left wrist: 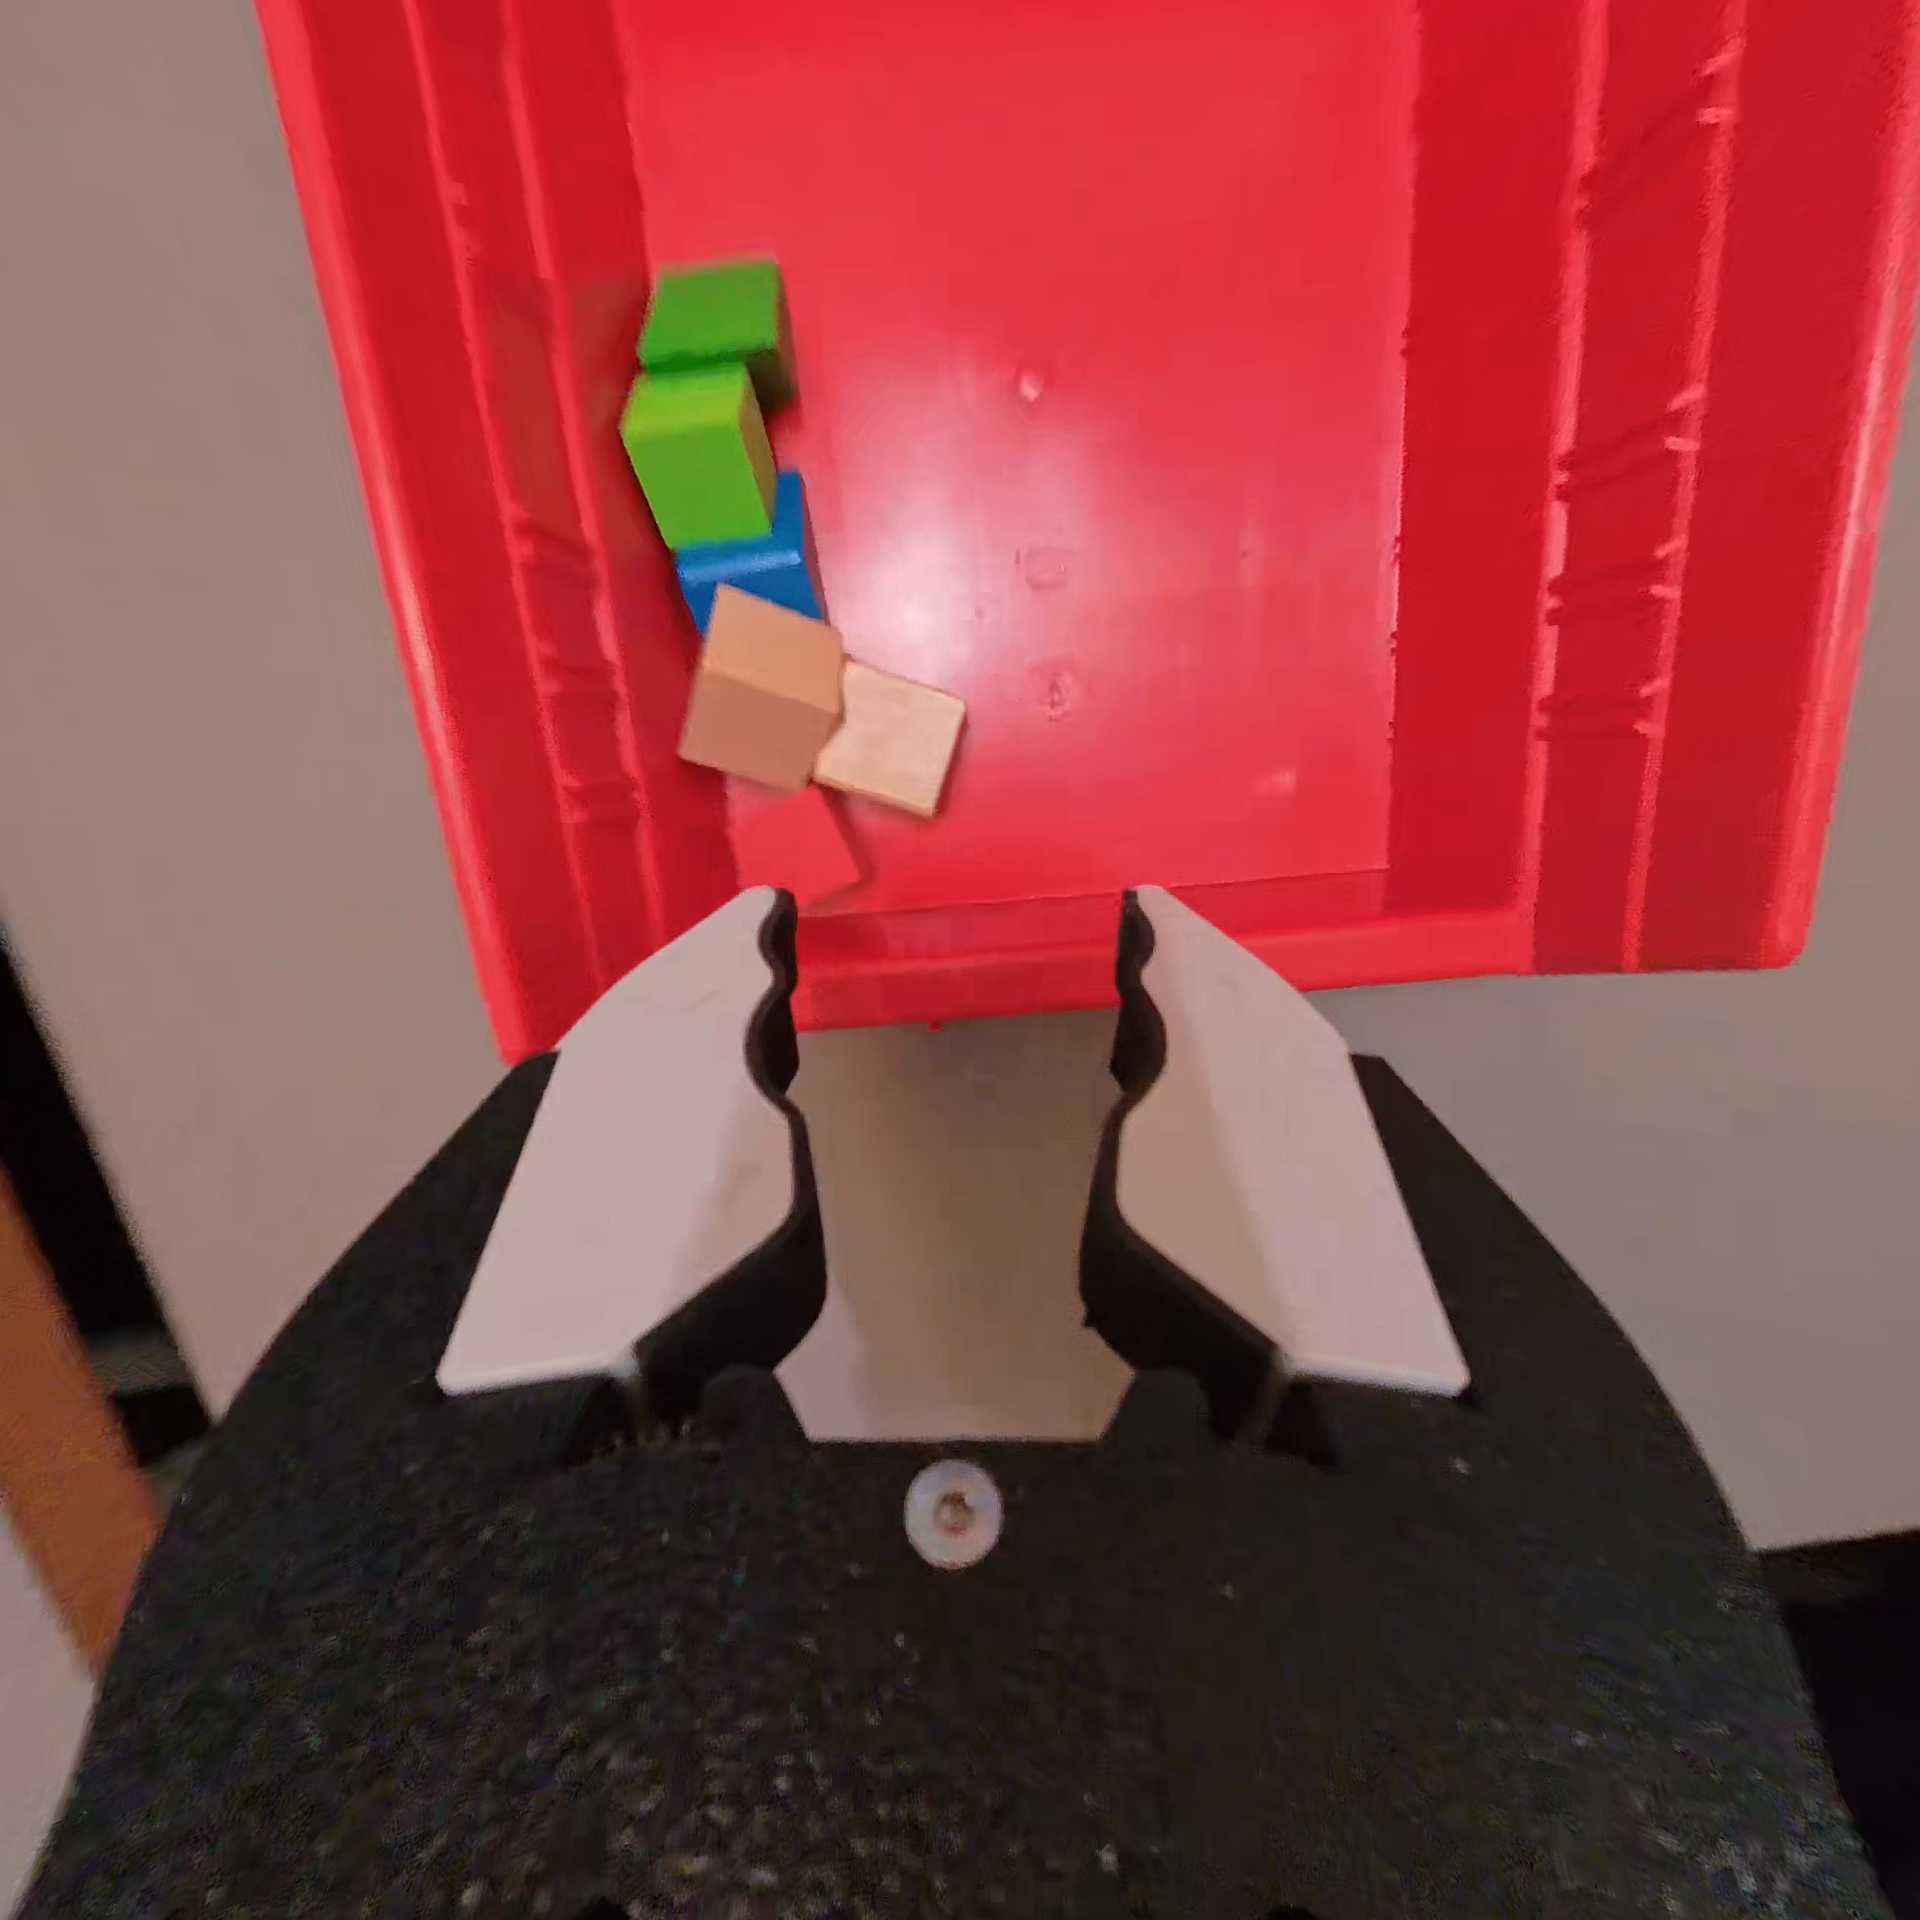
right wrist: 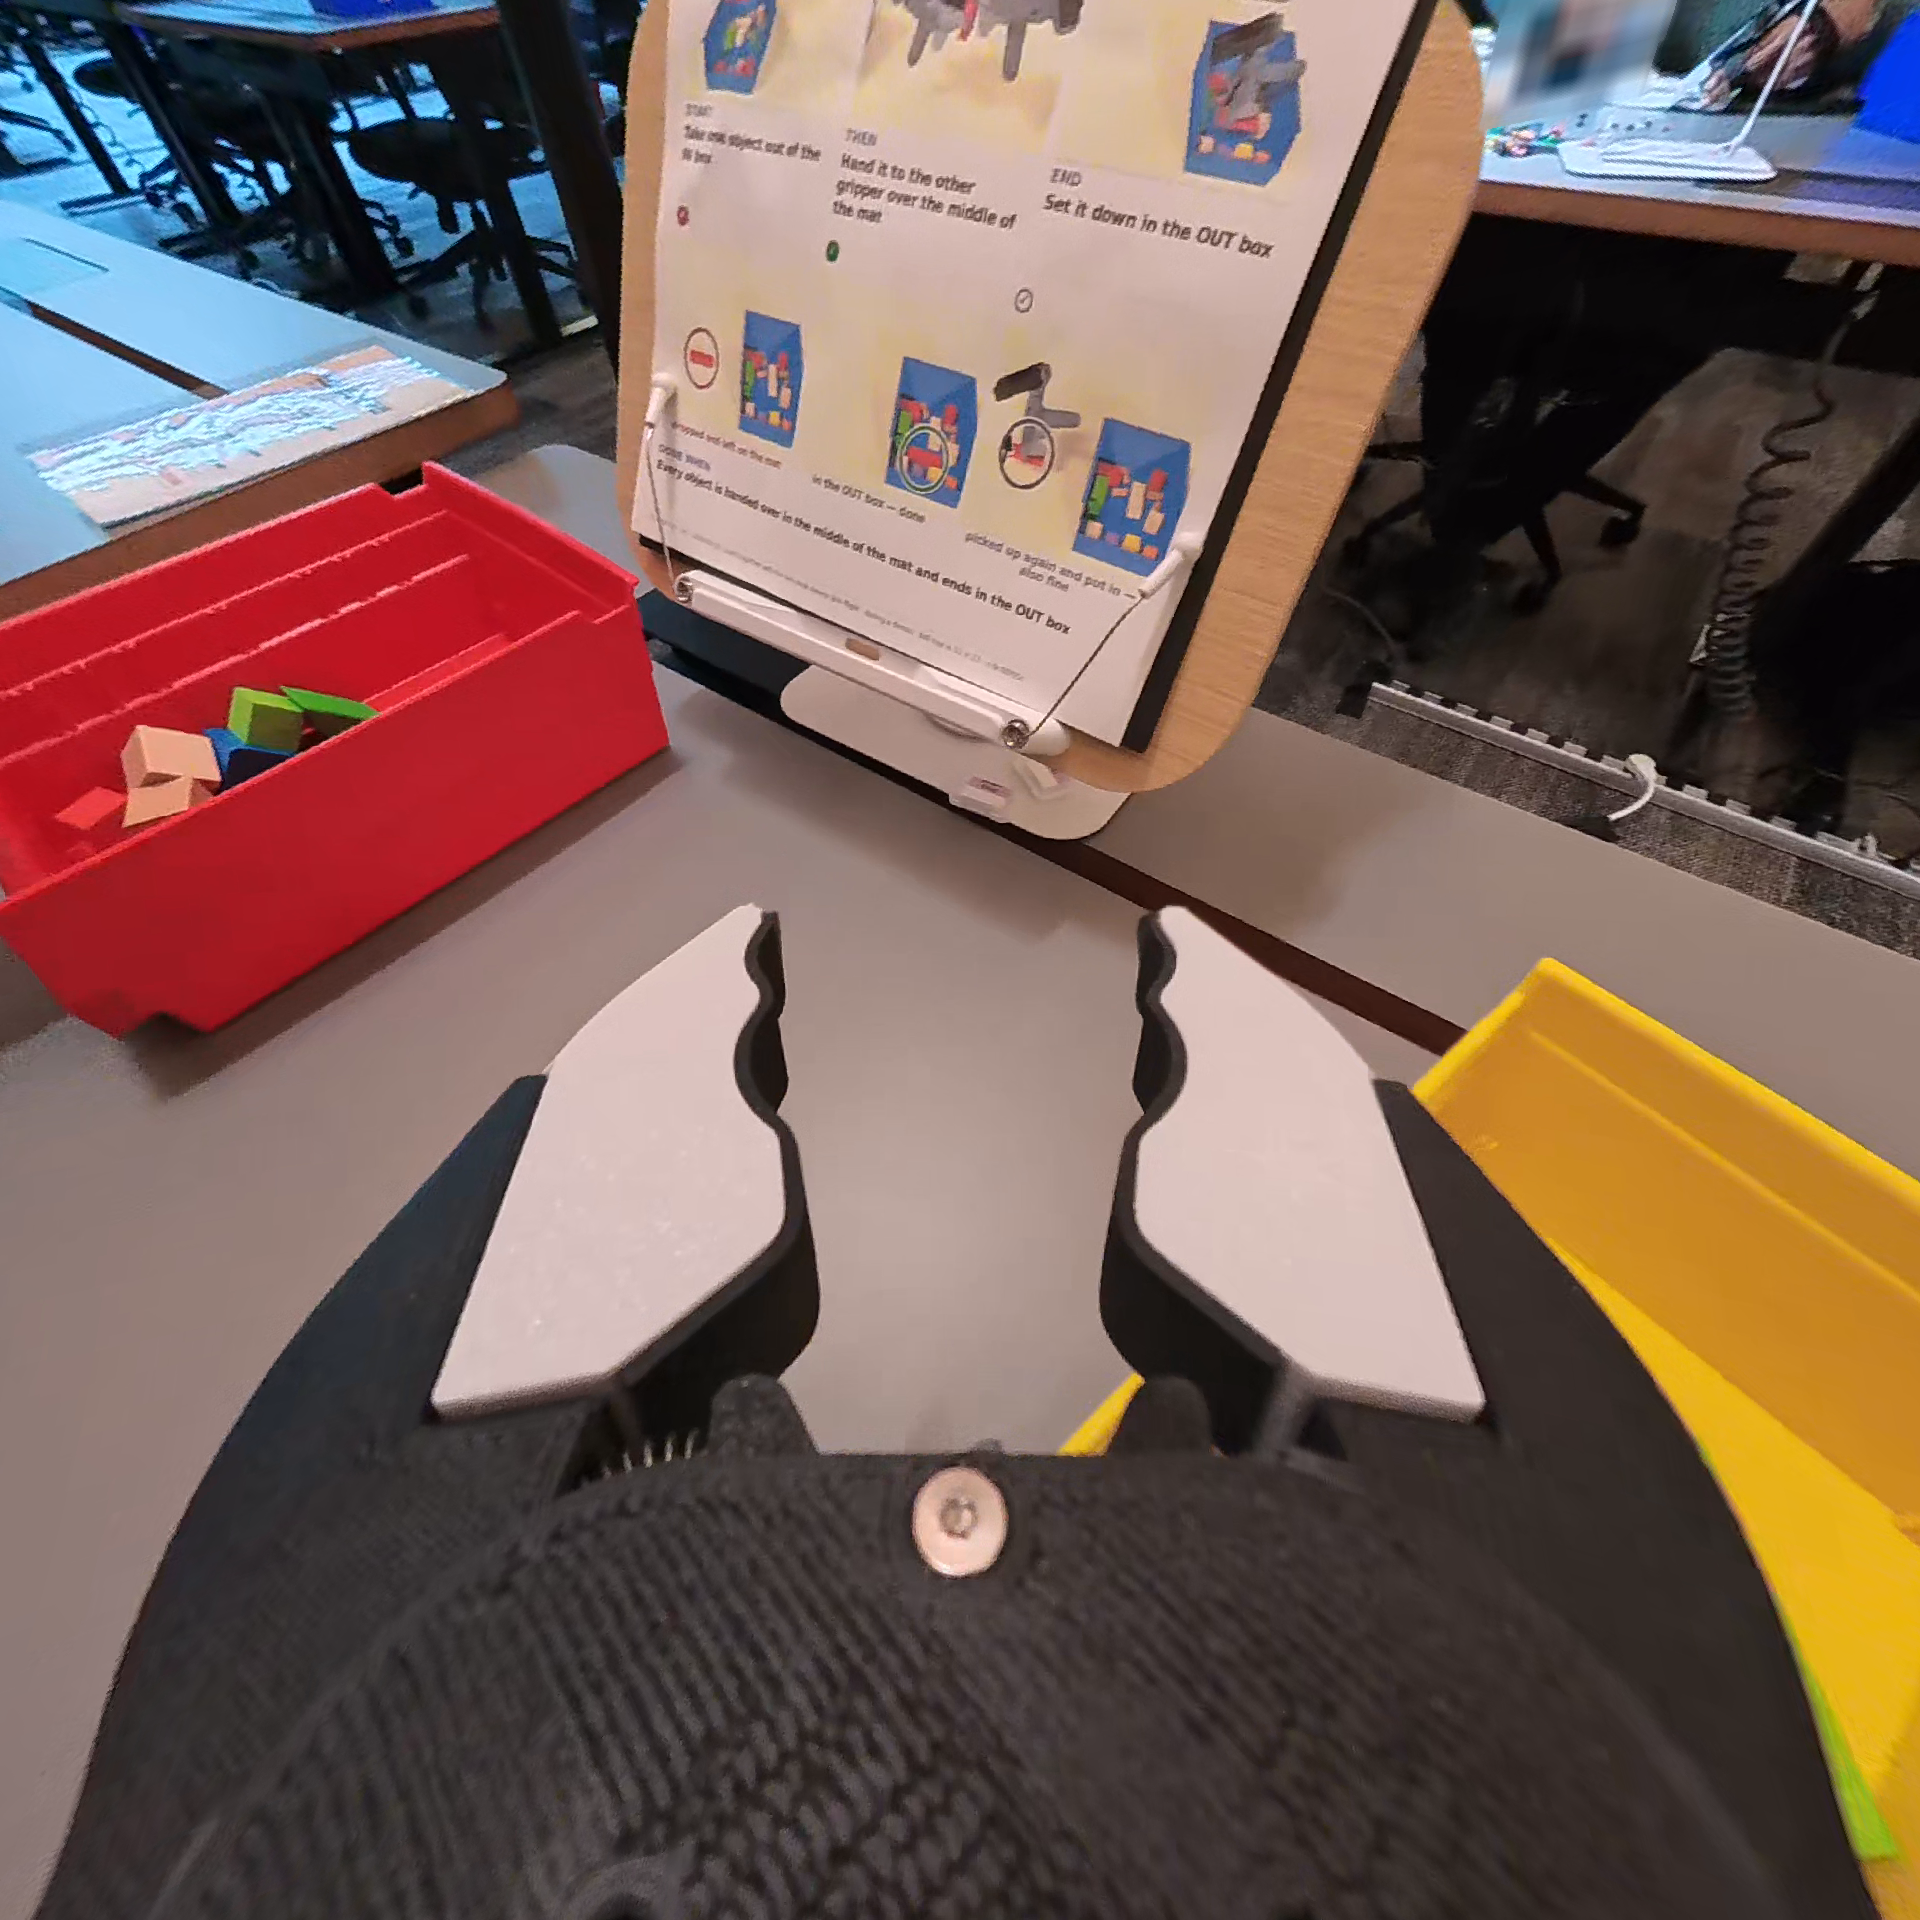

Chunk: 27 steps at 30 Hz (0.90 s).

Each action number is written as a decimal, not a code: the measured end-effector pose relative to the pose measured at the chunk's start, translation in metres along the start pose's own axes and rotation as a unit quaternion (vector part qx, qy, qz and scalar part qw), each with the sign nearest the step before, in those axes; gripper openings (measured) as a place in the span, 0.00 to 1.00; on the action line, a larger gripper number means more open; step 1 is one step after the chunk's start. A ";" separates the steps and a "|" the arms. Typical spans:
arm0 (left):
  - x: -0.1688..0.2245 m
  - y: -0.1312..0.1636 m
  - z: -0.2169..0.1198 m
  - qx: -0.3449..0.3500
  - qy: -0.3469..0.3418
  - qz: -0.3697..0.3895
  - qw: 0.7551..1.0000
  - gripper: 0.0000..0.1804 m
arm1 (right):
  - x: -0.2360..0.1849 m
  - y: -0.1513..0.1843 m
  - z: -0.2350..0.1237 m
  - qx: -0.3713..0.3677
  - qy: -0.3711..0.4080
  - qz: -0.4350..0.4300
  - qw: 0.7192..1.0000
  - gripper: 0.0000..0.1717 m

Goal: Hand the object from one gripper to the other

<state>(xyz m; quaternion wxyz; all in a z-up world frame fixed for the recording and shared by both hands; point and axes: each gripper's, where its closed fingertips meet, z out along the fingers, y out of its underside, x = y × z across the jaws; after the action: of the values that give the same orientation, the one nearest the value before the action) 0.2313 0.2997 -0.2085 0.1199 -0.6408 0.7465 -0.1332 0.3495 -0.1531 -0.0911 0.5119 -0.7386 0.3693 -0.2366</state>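
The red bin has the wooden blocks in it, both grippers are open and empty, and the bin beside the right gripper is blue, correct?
Not quite: the bin beside the right gripper is yellow, as the right wrist view shows. The rest holds: the blocks lie in the red bin, and the left gripper is open and empty too.

Grey worktop [right wrist: 935,1039] with a dark edge at the far side. Behind it, dark carpeted floor [right wrist: 1558,623] with a coiled cable [right wrist: 1766,520] and a metal rail [right wrist: 1662,790]. More desks [right wrist: 208,322] and black office chairs [right wrist: 416,156] at left rear; another wood-edged desk [right wrist: 1714,208] at right rear.
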 end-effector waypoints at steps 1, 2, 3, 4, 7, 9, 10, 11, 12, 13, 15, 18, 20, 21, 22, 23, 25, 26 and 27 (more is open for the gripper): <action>0.001 0.004 0.006 -0.018 0.011 -0.024 0.999 0.32 | -0.002 0.000 0.001 -0.002 -0.004 0.000 1.000 0.38; -0.001 0.008 0.012 -0.038 0.011 -0.045 0.998 0.32 | -0.004 0.000 0.003 -0.002 -0.008 -0.001 1.000 0.38; -0.005 0.012 0.018 -0.058 0.002 -0.064 0.996 0.32 | -0.005 0.001 0.004 -0.003 -0.012 -0.001 1.000 0.38; -0.009 0.016 0.023 -0.076 -0.010 -0.077 0.994 0.32 | -0.007 0.002 0.005 -0.006 -0.016 -0.001 1.000 0.38; -0.021 0.025 0.035 -0.121 -0.047 -0.111 0.985 0.32 | -0.010 0.002 0.007 -0.007 -0.023 -0.003 1.000 0.38; -0.025 0.028 0.042 -0.142 -0.059 -0.127 0.980 0.32 | -0.011 0.001 0.008 -0.004 -0.028 -0.001 1.000 0.38; -0.025 0.029 0.046 -0.152 -0.061 -0.131 0.978 0.32 | -0.012 0.001 0.009 -0.002 -0.031 0.000 1.000 0.38; -0.024 0.031 0.049 -0.162 -0.064 -0.131 0.976 0.32 | -0.013 0.000 0.009 0.000 -0.034 0.000 0.999 0.38; -0.024 0.032 0.053 -0.173 -0.068 -0.129 0.974 0.31 | -0.014 0.000 0.010 0.000 -0.038 0.002 0.999 0.38; -0.024 0.034 0.055 -0.183 -0.072 -0.129 0.972 0.31 | -0.016 0.001 0.011 -0.001 -0.042 0.004 0.999 0.38; -0.025 0.035 0.060 -0.198 -0.079 -0.133 0.968 0.29 | -0.019 0.001 0.012 -0.002 -0.048 0.002 0.999 0.39; -0.025 0.034 0.062 -0.208 -0.075 -0.149 0.964 0.27 | -0.024 -0.001 0.013 0.001 -0.056 -0.001 0.998 0.39; -0.025 0.034 0.064 -0.215 -0.069 -0.154 0.962 0.27 | -0.026 -0.003 0.014 0.004 -0.059 -0.002 0.998 0.39; -0.025 0.034 0.064 -0.217 -0.064 -0.156 0.961 0.27 | -0.027 -0.003 0.014 0.004 -0.061 -0.002 0.998 0.39; -0.024 0.034 0.065 -0.219 -0.059 -0.158 0.961 0.26 | -0.027 -0.002 0.015 0.003 -0.064 -0.002 0.998 0.39; -0.025 0.034 0.065 -0.220 -0.057 -0.160 0.961 0.25 | -0.028 -0.002 0.015 0.001 -0.066 -0.002 0.998 0.39; -0.025 0.034 0.065 -0.215 -0.056 -0.165 0.961 0.25 | -0.029 -0.001 0.016 -0.002 -0.067 -0.004 0.998 0.39; -0.025 0.034 0.065 -0.211 -0.058 -0.168 0.961 0.25 | -0.028 -0.001 0.016 -0.002 -0.066 -0.004 0.998 0.39; -0.026 0.034 0.064 -0.208 -0.061 -0.171 0.961 0.24 | -0.028 -0.001 0.016 -0.001 -0.066 -0.003 0.998 0.39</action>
<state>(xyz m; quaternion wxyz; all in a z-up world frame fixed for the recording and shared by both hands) 0.2266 0.3270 -0.2805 0.0051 -0.7764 0.6285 0.0459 0.3438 -0.1215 -0.0954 0.5334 -0.7546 0.3324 -0.1887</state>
